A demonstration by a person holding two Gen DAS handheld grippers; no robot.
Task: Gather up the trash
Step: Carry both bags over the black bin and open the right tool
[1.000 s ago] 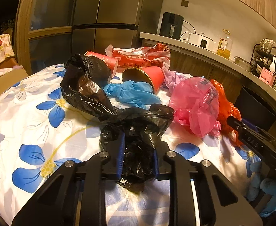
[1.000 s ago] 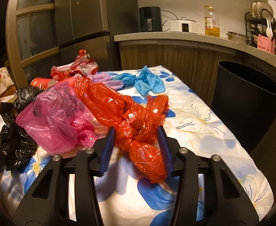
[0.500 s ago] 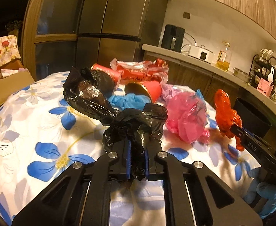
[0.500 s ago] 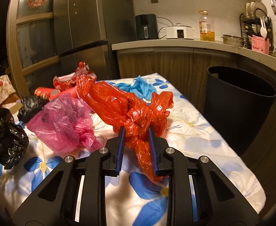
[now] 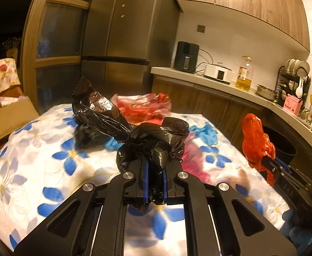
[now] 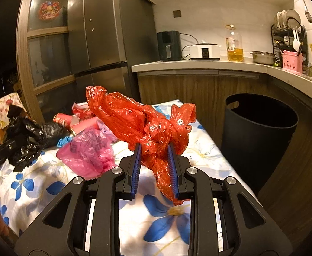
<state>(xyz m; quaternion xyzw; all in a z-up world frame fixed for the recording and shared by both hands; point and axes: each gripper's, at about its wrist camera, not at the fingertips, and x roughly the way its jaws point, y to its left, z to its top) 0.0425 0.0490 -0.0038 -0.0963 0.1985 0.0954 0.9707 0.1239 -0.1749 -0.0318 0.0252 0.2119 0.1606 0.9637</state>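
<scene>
Both claws have just closed: left claw (image 5: 155,179) pinches black bag (image 5: 153,140), right claw (image 6: 154,168) pinches red bag (image 6: 151,125), both lifted off bench (image 6: 209,155), ready for bin (image 6: 260,128) at right of frame.

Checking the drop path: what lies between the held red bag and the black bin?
Right wrist view: only bare flowered tablecloth and open air separate the red bag from the black bin.

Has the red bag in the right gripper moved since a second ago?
Yes. The red bag has come up off the flowered tablecloth, clamped in the right gripper; it now hangs in front of the cabinet fronts.
</scene>
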